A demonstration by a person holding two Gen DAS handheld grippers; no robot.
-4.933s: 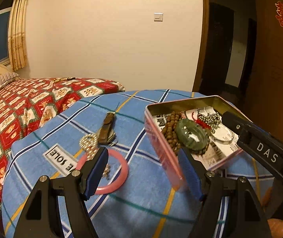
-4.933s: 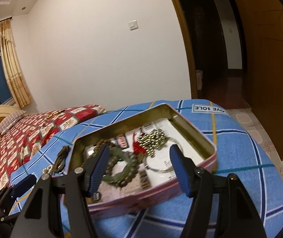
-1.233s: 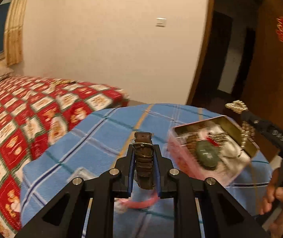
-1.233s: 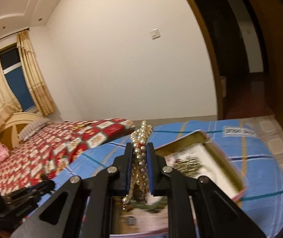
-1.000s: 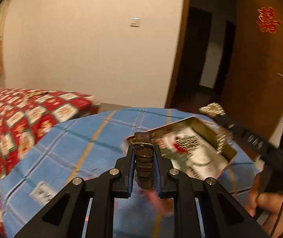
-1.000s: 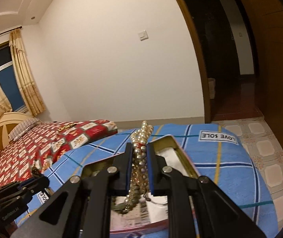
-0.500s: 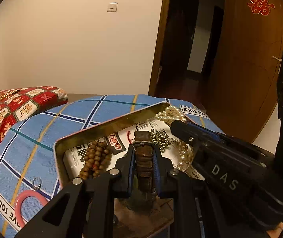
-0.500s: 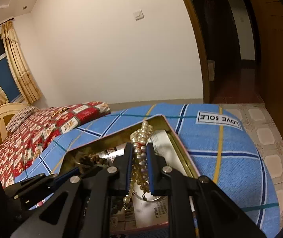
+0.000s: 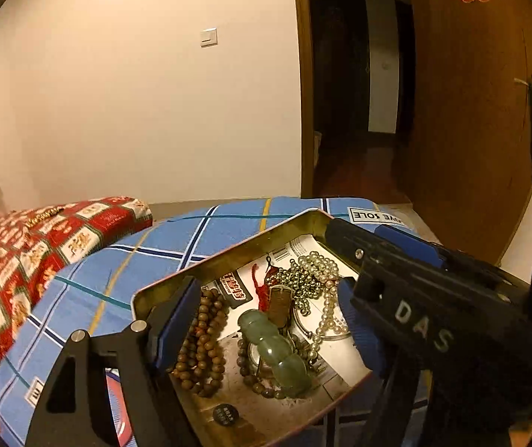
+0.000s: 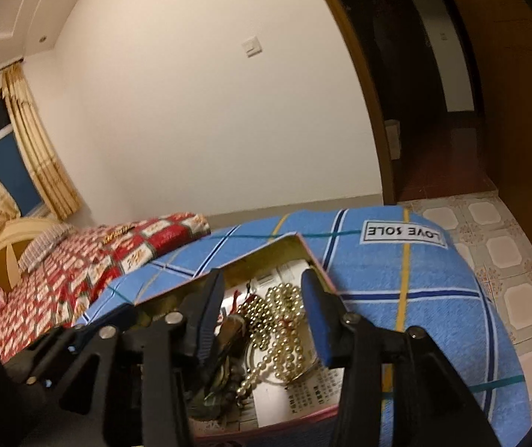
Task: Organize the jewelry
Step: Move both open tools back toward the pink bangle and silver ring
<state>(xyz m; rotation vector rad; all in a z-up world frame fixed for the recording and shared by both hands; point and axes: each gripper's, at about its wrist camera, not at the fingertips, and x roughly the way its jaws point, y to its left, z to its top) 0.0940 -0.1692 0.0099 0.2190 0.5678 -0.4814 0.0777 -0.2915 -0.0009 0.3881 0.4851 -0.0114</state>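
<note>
An open metal tin point(image 9: 228, 257) lies on the blue checked cloth and holds the jewelry. My left gripper point(image 9: 266, 326) hangs over it, jaws opening wide, pads touching nothing. Below it lie a brown watch strap point(image 9: 280, 303), a green jade bracelet point(image 9: 275, 352) and a wooden bead bracelet point(image 9: 202, 346). My right gripper point(image 10: 264, 316) stands over the tin's point(image 10: 295, 240) far end, jaws opening. The pearl necklace point(image 10: 284, 335) lies loose in the tin below its pads. Its black body point(image 9: 418, 316) crosses the left wrist view.
A pink bangle point(image 9: 115, 406) lies on the blue cloth point(image 9: 154, 253) left of the tin, half hidden by my left finger. A bed with a red patterned cover point(image 9: 24, 253) stands to the left. Tiled floor point(image 10: 507, 242) and a dark doorway lie to the right.
Both grippers opened over the tin. The watch strap left my left jaws and the pearl necklace left my right jaws; both now lie in the tin. The left gripper moved further over it.
</note>
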